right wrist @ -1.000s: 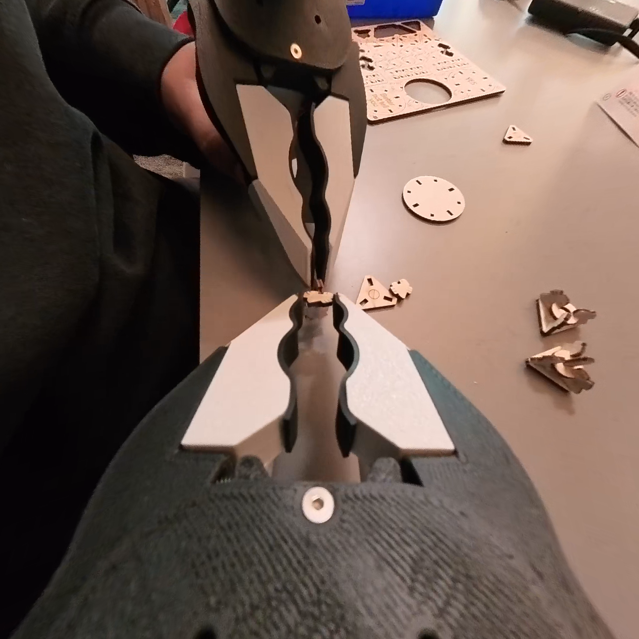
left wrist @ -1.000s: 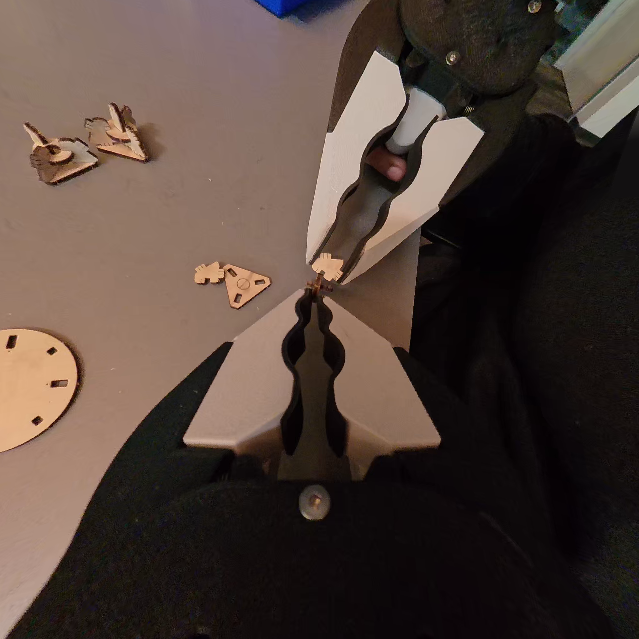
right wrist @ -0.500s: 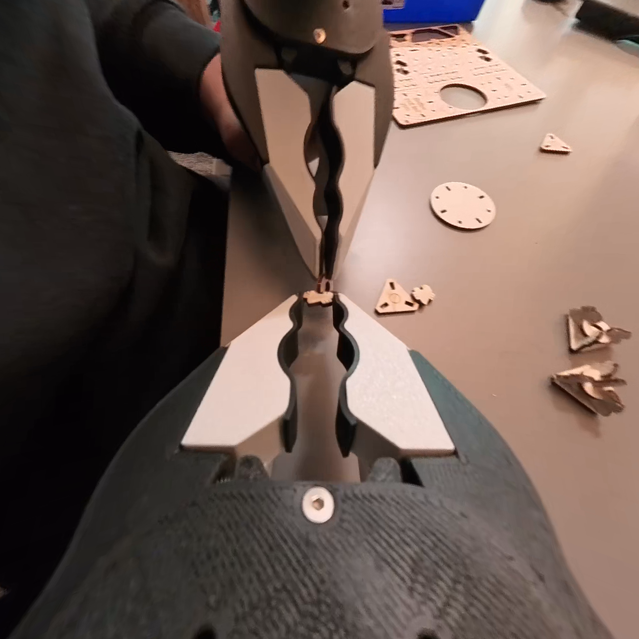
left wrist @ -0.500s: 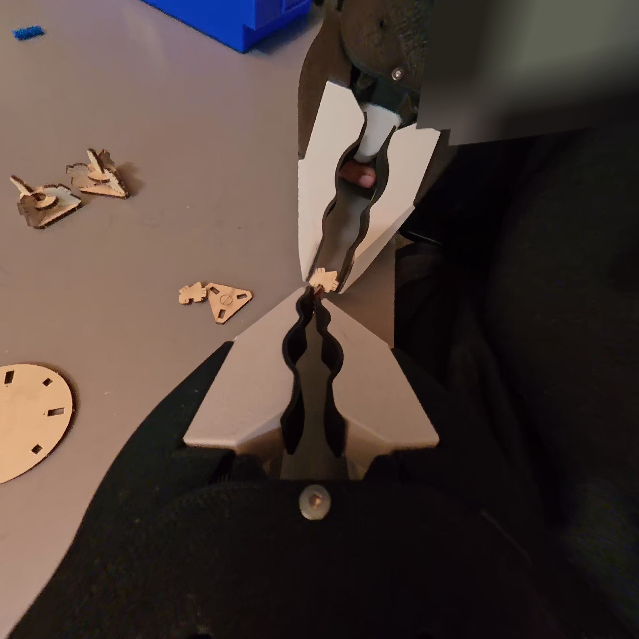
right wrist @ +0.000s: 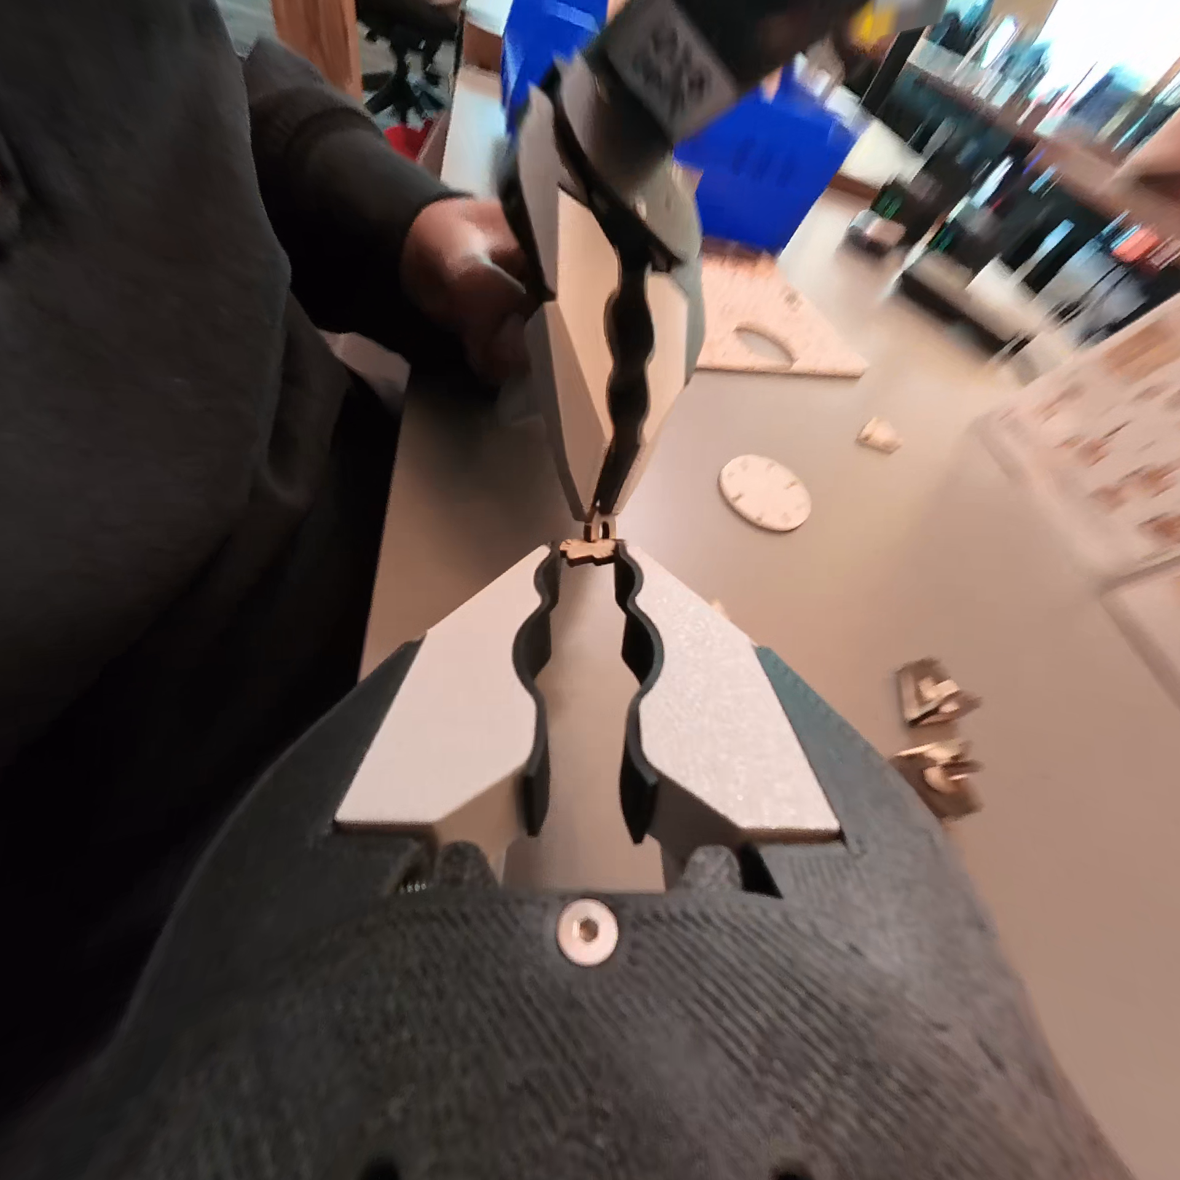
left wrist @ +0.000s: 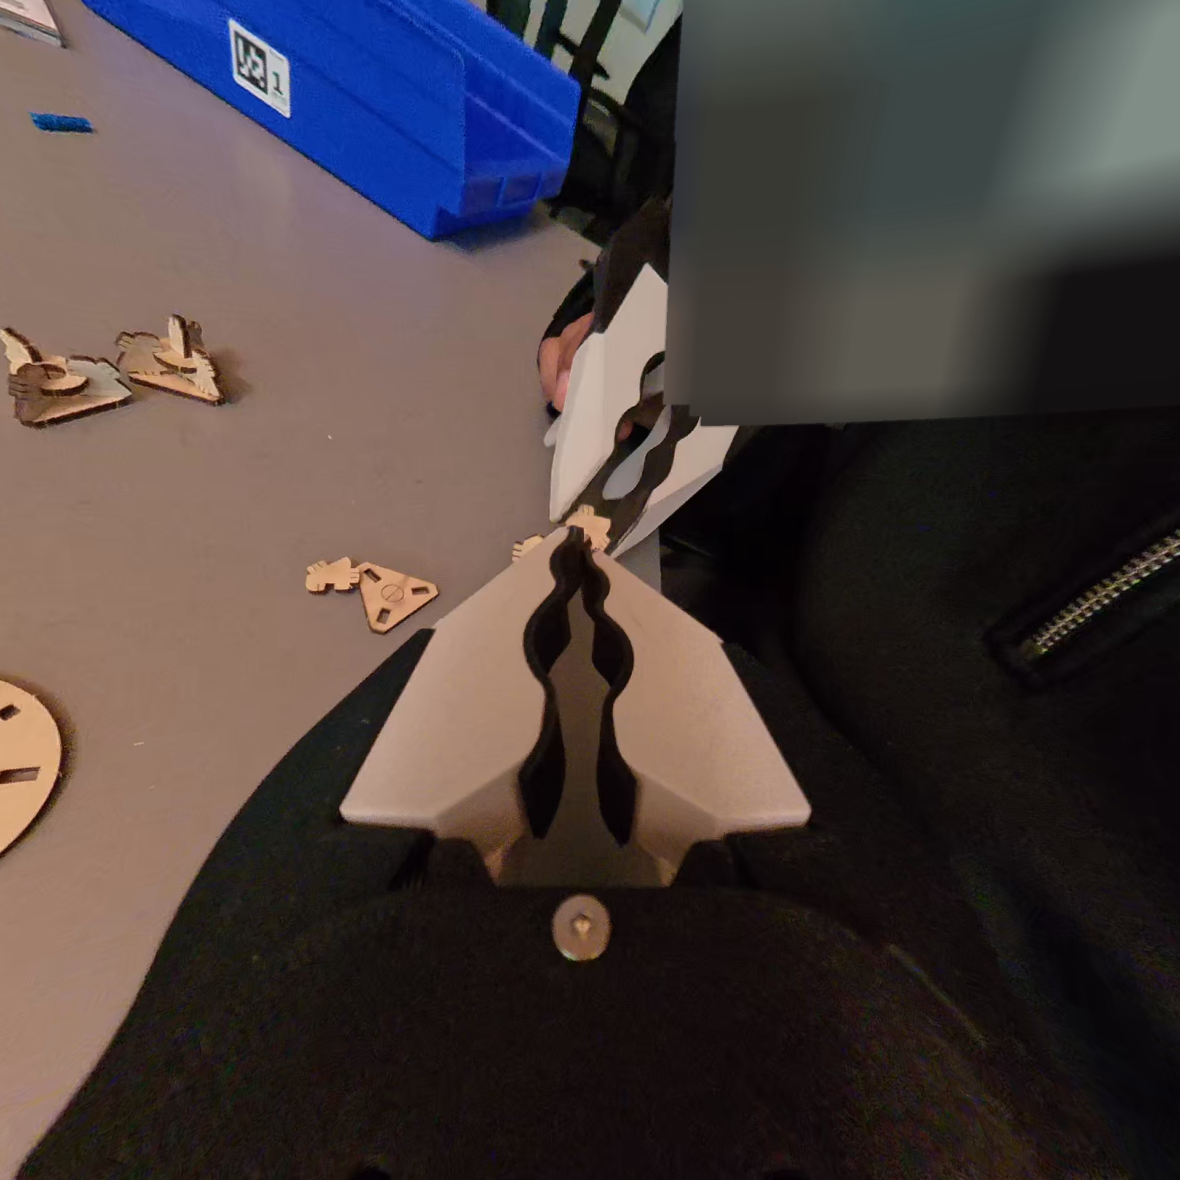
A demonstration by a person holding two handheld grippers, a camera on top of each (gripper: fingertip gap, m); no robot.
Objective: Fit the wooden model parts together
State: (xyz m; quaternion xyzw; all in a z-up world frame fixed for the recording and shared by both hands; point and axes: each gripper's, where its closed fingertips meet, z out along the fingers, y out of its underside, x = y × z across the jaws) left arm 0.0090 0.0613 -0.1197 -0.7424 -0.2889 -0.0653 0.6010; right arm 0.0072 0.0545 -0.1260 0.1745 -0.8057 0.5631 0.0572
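While your right gripper (right wrist: 589, 554) pinches a flat wooden piece (right wrist: 590, 553) at frame centre, your left gripper (right wrist: 602, 511), jaws shut, clamps a thin slotted tab (right wrist: 603, 527) edge-on against it. They look mid-joining; line up slot and piece carefully. Loose triangle (left wrist: 394, 595), disc (right wrist: 764, 491) and blue bin (left wrist: 357, 96) sit clear, left and upper left.

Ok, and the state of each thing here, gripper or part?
Left gripper: shut on a thin wooden piece.
Right gripper: shut across a small wooden cutout.
Wooden disc: flat on table.
Triangle piece: flat.
Two assembled pieces: resting on table.
Blue bin: on table.
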